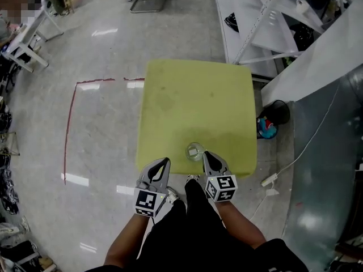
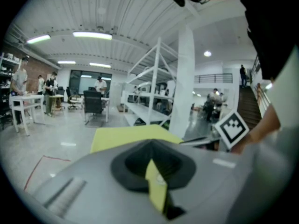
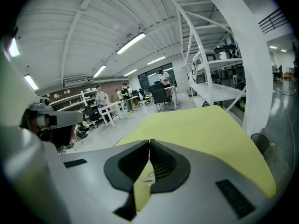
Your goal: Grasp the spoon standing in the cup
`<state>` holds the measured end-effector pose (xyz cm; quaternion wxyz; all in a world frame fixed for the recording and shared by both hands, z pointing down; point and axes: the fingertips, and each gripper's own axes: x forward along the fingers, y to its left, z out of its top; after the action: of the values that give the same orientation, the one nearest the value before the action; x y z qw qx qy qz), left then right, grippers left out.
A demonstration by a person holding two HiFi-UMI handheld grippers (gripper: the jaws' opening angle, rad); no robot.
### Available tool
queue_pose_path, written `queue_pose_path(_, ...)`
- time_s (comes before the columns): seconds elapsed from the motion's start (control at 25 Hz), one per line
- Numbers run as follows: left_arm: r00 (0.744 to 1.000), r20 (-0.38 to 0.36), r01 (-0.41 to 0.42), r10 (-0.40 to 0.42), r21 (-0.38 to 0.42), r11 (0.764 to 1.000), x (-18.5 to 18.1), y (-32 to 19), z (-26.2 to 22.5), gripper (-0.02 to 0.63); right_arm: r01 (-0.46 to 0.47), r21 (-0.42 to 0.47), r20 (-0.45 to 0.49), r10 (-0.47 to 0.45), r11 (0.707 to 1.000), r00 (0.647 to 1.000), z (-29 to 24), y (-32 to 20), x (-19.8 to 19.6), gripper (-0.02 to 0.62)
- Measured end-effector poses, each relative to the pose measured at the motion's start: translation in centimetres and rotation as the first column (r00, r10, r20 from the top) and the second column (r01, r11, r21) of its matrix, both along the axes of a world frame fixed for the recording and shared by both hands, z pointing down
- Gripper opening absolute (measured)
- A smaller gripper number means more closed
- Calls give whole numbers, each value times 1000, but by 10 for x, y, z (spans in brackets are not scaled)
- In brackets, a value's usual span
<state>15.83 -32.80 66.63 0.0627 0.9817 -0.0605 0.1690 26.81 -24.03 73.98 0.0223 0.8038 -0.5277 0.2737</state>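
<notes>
A small clear glass cup (image 1: 194, 151) stands on the yellow-green table (image 1: 193, 101), close to its near edge. It is too small in the head view to make out a spoon inside it. My right gripper (image 1: 206, 154) hovers just right of the cup, its tips meeting, nothing between them. My left gripper (image 1: 164, 162) hangs off the table's near edge, left of the cup, also shut and empty. In the left gripper view (image 2: 150, 144) and the right gripper view (image 3: 149, 142) the black pads touch at the tip, and the gripper bodies hide the cup.
White metal shelving (image 1: 266, 21) stands right of the table, beside a sloping grey ramp (image 1: 329, 152). A black bin (image 1: 277, 112) and a cable with a power strip (image 1: 269, 179) lie on the floor to the right. Red tape (image 1: 68, 129) marks the floor on the left.
</notes>
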Motion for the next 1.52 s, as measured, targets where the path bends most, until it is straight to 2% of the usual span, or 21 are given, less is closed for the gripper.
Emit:
queue_pose_path(0.2,1000,-29,5,-5,1,1000,-5,9,-17,8,21,57,-41,-19,998,999,-44,4,-12,12)
queue_pose_path(0.44,993,-120,16,-12,30,999,3,4,-53,8,58,150,-152,-35,987,988,-109,-1,-12,12)
queue_pose_path(0.92,968,-251,19,-4,59,998,-1,10,-112,6,102,266,-353,-1,958,936,-208,-3,-3,12)
queue_pose_path(1.12,964,-267,2,17,70,998,-2,14,-120,6,110,277,-391,8,955,920,-225,2,-8,12)
queue_pose_path(1.52,960,-279,0,21,75,997,-11,17,-123,6,105,275,-401,15,956,916,-229,13,-20,12)
